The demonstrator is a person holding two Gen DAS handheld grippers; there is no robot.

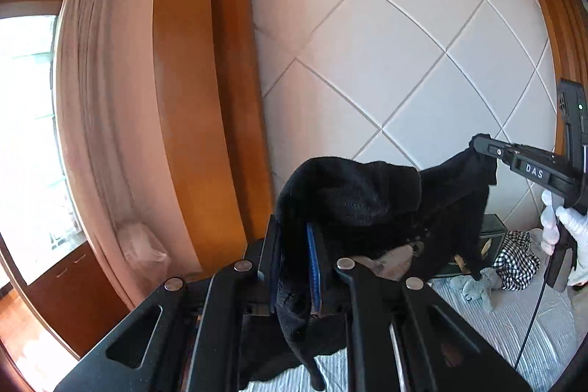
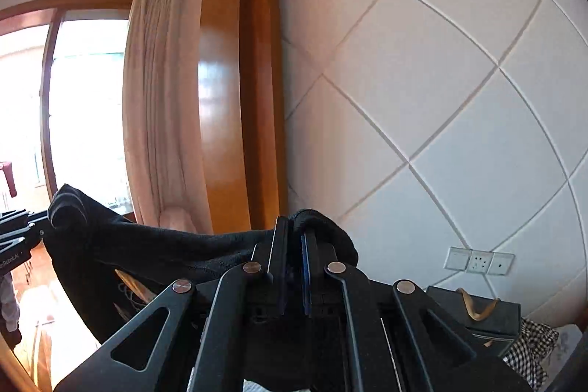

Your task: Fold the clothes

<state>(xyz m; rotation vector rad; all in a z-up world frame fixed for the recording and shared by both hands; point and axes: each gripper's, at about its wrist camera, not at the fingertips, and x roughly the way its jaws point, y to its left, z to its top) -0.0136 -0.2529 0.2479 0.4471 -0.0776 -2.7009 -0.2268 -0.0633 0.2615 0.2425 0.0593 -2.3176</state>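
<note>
A black knit garment (image 1: pixel 352 197) is held aloft between both tools, in front of a white quilted wall panel (image 1: pixel 404 43). One edge is pinched by the left gripper (image 1: pixel 294 245); its jaws are pressed together on the cloth, with blue pads (image 1: pixel 313 256) seen against the fabric. From there the garment is stretched across to the right gripper (image 1: pixel 481 149), whose tips are closed on the far corner. A white-gloved hand (image 1: pixel 566 230) is seen on that tool's handle.

In the right wrist view, the right gripper (image 2: pixel 294 237) is seen clamped on a bunched fold, and the garment (image 2: pixel 147 245) sags leftward towards the left gripper (image 2: pixel 22 237).

Below, a pale striped bed cover (image 1: pixel 514 318) is noted, with a black-and-white checked garment (image 1: pixel 514 259), a grey item (image 1: pixel 477 285) and a dark box (image 2: pixel 477 315) near the wall. A cream curtain (image 2: pixel 154 98) hangs beside a wooden column (image 2: pixel 228 79).
</note>
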